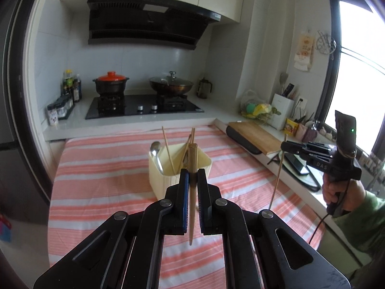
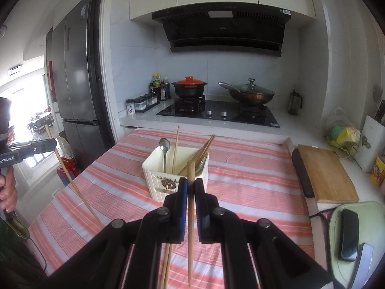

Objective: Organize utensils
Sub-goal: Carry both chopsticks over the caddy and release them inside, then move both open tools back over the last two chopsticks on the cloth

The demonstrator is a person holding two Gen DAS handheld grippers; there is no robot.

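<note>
- I see the surface in front of me. It has a pink and white striped cloth on it. It sits in a kitchen, near the stove.
- The cream holder box stands upright in the middle of the cloth. It is the place where the utensils go.
- I think the job is partly done. A spoon and some chopsticks already stand in the box. One thin chopstick leans up by itself, and the others lean together to one side.
- My left gripper has its jaws nearly closed on one chopstick. The stick stands almost straight up between the jaws. Its top pokes above them, and its bottom end hangs below, over the cloth.
- From the left camera, the box is just behind this chopstick, a little farther away than the jaws.
- My right gripper also has its jaws nearly closed on one chopstick, held upright. The box sits just past the jaws, a little to the left.
- Both held sticks are above the cloth and not in the box yet. I think these two still have to go in.
- Another chopstick or two seem to lie on the cloth under my right gripper, so maybe more are left.
</note>
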